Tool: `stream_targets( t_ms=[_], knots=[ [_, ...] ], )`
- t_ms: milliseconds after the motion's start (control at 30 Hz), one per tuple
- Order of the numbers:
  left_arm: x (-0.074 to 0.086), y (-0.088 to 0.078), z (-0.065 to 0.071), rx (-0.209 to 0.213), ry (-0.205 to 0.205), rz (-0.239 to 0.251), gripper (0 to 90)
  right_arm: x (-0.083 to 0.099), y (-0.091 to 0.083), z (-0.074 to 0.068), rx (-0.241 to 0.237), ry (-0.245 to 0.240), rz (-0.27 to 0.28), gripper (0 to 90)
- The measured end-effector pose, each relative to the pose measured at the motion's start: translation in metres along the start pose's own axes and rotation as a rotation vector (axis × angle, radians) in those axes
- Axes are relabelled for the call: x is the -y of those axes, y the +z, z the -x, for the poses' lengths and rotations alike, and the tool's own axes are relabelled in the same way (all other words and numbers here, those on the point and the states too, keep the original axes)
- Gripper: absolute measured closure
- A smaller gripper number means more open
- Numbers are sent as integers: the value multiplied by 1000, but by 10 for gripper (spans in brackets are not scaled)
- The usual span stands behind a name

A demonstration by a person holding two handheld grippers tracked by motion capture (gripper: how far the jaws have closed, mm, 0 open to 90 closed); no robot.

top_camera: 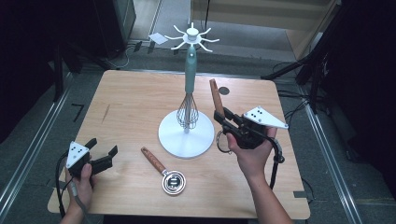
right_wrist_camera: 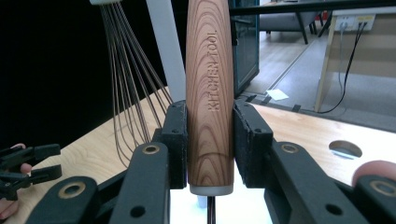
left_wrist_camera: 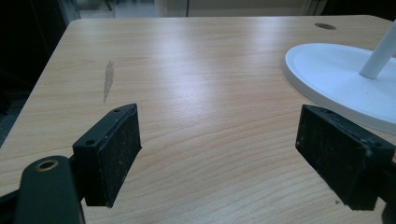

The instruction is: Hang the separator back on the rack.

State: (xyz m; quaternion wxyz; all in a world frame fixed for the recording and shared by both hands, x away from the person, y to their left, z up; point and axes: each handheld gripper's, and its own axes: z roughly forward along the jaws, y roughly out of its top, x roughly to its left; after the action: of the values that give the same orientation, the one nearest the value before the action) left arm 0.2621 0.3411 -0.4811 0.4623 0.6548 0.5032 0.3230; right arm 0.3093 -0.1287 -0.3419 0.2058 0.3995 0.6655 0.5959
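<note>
wooden-handled tool [right_wrist_camera: 209, 93] upright, clamped between the pads of the right hand-held gripper [right_wrist_camera: 210, 140]

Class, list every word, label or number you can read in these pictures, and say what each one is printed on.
"KITCHEN TOOL": engraved lengthwise on the wooden handle clamped in the right gripper.
The measuring spoon on the table has dark marks in its bowl, too small to read.
Nothing else is legible.
</note>
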Motion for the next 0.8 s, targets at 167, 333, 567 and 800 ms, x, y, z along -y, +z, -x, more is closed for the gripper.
stream_targets(
  t_ms=[167,333,567,800],
  knots=[
    [0,0,0,1,-1,1,144,-6,-1,-3,2,-19,25,702],
    [0,0,0,0,-1,1,144,-12,-2,-7,-3,-26,45,701],
    [0,0,0,1,-1,1,144,-20,-3,-11,-10,-31,76,701],
    [0,0,0,1,-2,1,144,-26,-5,-13,-13,-44,93,701]
  ],
)
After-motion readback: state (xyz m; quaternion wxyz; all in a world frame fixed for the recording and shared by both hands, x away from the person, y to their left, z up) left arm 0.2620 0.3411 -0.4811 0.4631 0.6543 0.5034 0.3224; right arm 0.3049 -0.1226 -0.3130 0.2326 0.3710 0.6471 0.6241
